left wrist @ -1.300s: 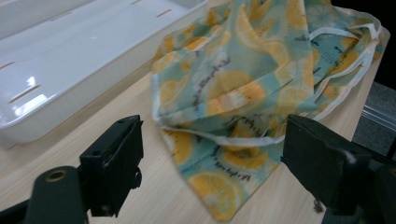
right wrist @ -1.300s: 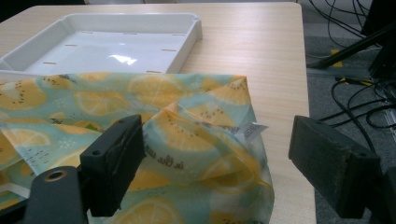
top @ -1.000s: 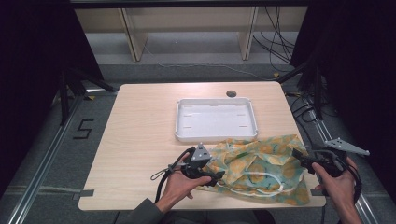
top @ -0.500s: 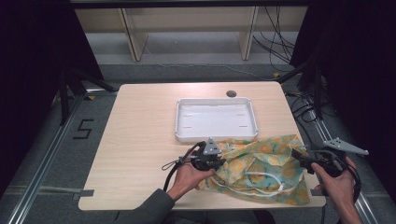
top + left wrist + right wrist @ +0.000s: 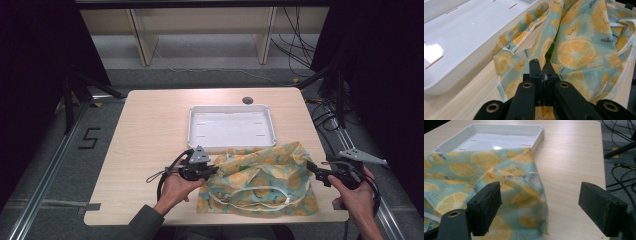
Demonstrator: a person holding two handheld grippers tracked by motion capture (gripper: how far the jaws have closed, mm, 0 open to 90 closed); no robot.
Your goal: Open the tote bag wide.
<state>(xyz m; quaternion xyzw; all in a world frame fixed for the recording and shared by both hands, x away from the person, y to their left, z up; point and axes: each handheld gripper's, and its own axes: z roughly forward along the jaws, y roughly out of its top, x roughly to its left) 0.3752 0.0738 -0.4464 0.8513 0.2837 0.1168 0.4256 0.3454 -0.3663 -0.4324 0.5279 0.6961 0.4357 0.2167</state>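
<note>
A lemon-print cloth (image 5: 260,180) with a white cord lies crumpled on the wooden table (image 5: 150,130), just in front of a white tray (image 5: 230,107). My left gripper (image 5: 214,170) is at the cloth's left edge. In the left gripper view its jaws (image 5: 541,65) are pressed together, shut on a fold of the cloth (image 5: 576,50), with the tray (image 5: 461,37) to the left. My right gripper (image 5: 311,167) sits at the cloth's right corner. Seen in the right gripper view, it (image 5: 540,200) stands wide open over the table, and the cloth (image 5: 506,182) lies by its left jaw.
The tray (image 5: 536,137) is empty and sits at the table's middle back. A round cable hole (image 5: 247,100) lies behind it. Bare wood stretches across the left half of the table. Cables trail on the floor at the right.
The left gripper went right into the cloth's left edge, shut there, then drew back left. The right hand stayed put.
</note>
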